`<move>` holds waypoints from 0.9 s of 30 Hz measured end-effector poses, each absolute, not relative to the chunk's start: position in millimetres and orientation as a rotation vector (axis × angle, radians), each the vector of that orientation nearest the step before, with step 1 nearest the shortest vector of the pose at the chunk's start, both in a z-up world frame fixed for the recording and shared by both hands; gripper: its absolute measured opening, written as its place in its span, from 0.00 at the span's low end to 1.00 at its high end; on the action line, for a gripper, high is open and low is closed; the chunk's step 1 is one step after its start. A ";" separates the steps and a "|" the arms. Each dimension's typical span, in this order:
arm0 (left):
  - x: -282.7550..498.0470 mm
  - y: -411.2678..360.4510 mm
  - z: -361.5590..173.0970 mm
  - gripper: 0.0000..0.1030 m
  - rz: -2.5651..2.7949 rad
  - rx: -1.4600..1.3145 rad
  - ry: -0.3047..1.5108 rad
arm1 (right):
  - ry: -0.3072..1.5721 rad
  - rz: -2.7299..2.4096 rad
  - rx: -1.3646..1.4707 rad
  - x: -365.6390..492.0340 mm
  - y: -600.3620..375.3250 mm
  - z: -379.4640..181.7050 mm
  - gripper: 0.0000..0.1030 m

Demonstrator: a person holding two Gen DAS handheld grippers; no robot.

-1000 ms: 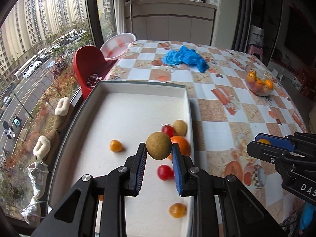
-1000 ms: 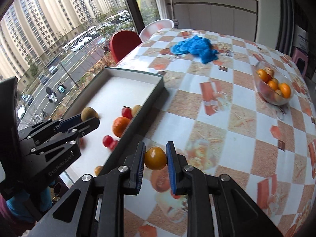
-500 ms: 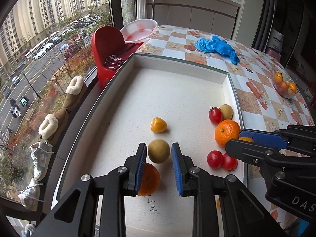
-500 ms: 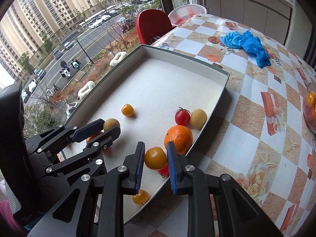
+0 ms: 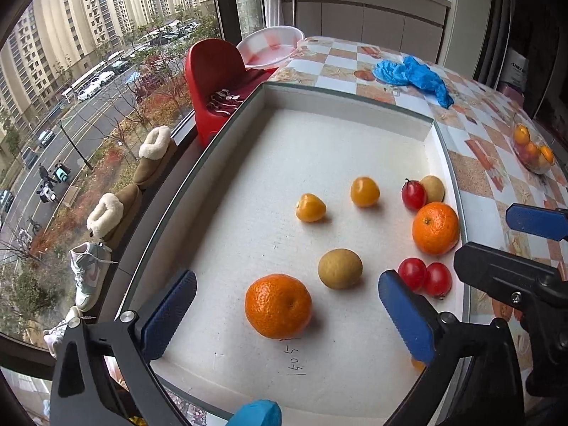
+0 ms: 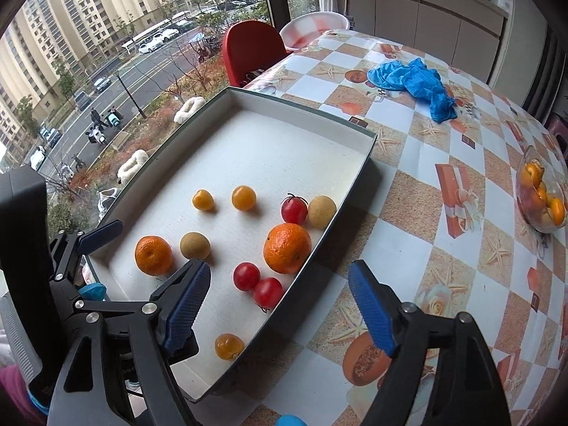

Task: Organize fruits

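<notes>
A white tray (image 5: 319, 103) (image 6: 305, 112) on the table holds several fruits. My left gripper (image 5: 287, 316) is open and empty above a brown round fruit (image 5: 340, 268) (image 6: 194, 245) and an orange (image 5: 278, 306) (image 6: 153, 255) on the tray floor. My right gripper (image 6: 280, 309) is open and empty over the tray's near right edge. A yellow tomato (image 5: 364, 191) (image 6: 244, 197) lies mid-tray beside another yellow one (image 5: 310, 207) (image 6: 203, 200). A second orange (image 5: 435, 228) (image 6: 287, 247), two red tomatoes (image 5: 424, 276) (image 6: 257, 284) and a third yellow tomato (image 6: 229, 346) lie nearby.
A glass bowl (image 5: 532, 151) (image 6: 541, 195) of fruit stands at the table's right. A blue crumpled cloth (image 5: 413, 74) (image 6: 415, 81) lies at the back. A red chair (image 5: 213, 81) and a white basin (image 5: 269, 48) are beyond the tray, by the window.
Both grippers have opened. The left one let go of the brown fruit, the right one of the yellow tomato; both fruits now lie in the tray. Both grippers have drawn back.
</notes>
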State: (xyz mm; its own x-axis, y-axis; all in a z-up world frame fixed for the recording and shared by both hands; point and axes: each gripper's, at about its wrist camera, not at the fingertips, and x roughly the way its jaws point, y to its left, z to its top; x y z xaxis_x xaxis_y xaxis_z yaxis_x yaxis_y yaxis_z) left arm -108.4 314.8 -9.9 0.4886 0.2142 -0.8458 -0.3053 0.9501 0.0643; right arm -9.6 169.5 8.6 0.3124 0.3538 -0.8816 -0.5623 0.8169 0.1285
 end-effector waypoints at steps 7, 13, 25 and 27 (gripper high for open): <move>-107.2 311.4 -16.2 1.00 0.312 -0.092 1.060 | 1.120 0.547 -0.278 -11.1 168.7 7.8 0.92; -108.3 306.0 -18.6 1.00 0.318 -0.065 1.074 | 1.106 0.556 -0.287 -15.1 167.5 11.7 1.00; -110.8 303.0 -17.4 1.00 0.328 -0.042 1.074 | 1.116 0.561 -0.292 -17.3 167.4 9.5 1.00; -110.3 302.5 -17.3 1.00 0.332 -0.034 1.072 | 1.117 0.560 -0.291 -17.2 166.7 9.4 1.00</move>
